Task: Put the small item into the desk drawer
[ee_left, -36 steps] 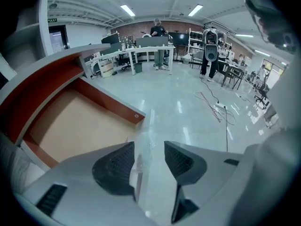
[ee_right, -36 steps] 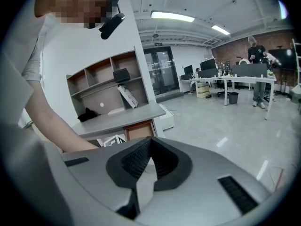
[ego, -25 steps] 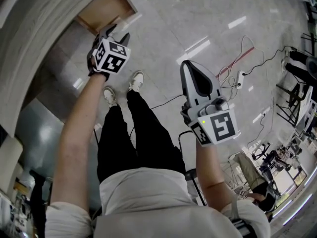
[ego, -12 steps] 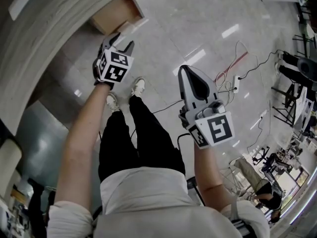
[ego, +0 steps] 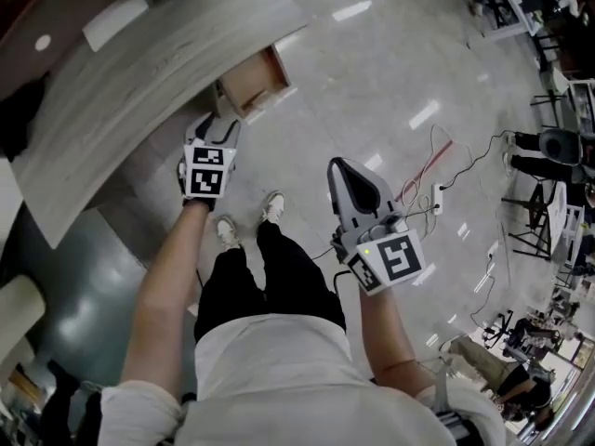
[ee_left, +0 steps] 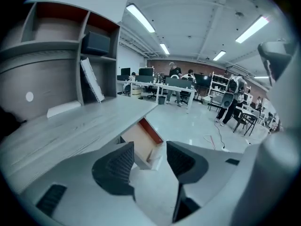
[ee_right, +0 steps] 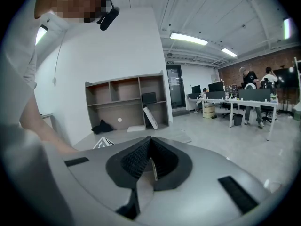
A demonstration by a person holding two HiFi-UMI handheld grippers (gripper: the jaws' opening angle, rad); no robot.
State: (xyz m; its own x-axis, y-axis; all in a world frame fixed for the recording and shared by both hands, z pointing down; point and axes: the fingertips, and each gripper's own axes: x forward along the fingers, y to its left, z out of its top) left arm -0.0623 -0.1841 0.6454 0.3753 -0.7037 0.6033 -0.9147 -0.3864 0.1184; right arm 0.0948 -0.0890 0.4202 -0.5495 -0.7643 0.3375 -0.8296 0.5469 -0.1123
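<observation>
My right gripper (ee_right: 150, 147) pinches the small item (ee_right: 153, 169), and the left gripper (ee_left: 149, 157) is wide open. Next I'd reach over the open drawer (ee_left: 143, 142).

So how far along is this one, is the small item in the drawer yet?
Not yet. Done: the drawer is open under the desk. In hand: the right gripper is shut on a thin pale item, away from the drawer; the left gripper is open and empty. Left: carry the item over, drop it in.
</observation>
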